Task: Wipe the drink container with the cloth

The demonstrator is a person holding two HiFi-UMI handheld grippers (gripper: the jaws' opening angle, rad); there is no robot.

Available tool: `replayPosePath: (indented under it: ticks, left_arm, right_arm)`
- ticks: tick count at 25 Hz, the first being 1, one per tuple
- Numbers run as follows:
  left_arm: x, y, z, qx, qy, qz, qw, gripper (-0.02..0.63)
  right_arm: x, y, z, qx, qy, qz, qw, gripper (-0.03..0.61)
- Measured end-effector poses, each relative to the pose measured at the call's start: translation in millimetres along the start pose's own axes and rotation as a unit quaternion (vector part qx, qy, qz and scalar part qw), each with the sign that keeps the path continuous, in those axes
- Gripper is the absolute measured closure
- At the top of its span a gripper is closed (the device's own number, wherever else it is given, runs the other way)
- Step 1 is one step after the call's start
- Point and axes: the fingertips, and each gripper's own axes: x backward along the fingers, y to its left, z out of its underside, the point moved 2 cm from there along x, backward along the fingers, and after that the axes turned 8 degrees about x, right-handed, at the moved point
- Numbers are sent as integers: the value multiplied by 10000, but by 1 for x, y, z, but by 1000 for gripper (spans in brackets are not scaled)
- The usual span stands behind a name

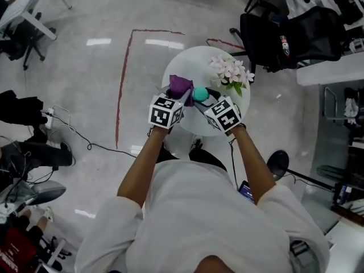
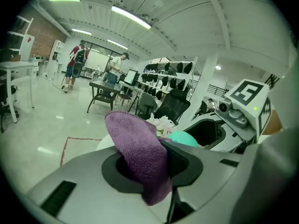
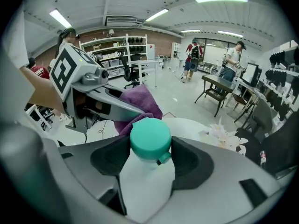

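So there's this small round white table [image 1: 187, 67] in the middle of the room, and the person is standing right at its near edge with both arms stretched out over it.

The left gripper [image 2: 148, 167] has its jaws clamped on a purple microfibre cloth [image 2: 138, 143]. The cloth is bunched up between them, one end sticking up above the jaws and the other dangling below. The right gripper [image 3: 150, 158] is clenched around a white plastic drink bottle with a teal cap [image 3: 149, 171]. The dark pads sit on either side of its upper part, just under the cap, and the cap pokes out past the jaws.

Both are held up over the near half of the table, not resting on it. The two grippers angle in toward each other, so the cloth sits right up against the far side of the teal cap. I honestly can't tell if it's actually touching or just a hair off.

At the back right of the table there's a bunch of pale pink artificial flowers [image 1: 230, 71]. Behind the table on that side is a black office chair [image 1: 284, 38], and a red tape line [image 1: 122, 78] runs along the floor to the table's left.
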Motion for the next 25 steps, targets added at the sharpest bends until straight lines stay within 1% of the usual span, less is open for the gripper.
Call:
replayPosePath:
  ticks: [3,7,13,15,20,25]
  left_arm:
    - [-16,4,12,40,166,184,9997,491]
    - [-28,21,23,253,154,399,9988,492]
    - [-52,48,56,443,476,533,9965,492]
    - [-63,58,69,479,577,505,9959,492]
    - [-92,72,98,393,826,232,9955,492]
    - [-108,81,120,-51,1130,50,9936,492]
  right_arm:
    - [1,-1,4,-123,103,82,9998,295]
    - [-2,1,1,-369,118,279,9989,295]
    - [-4,9,-5,-691,170,431,9965,293]
    - [-5,7,-5,-732,149,464,9961,293]
    - [-2,1,3,-826,49,575,9949,292]
    - [-2,0,7,-787,-17,561,9953,291]
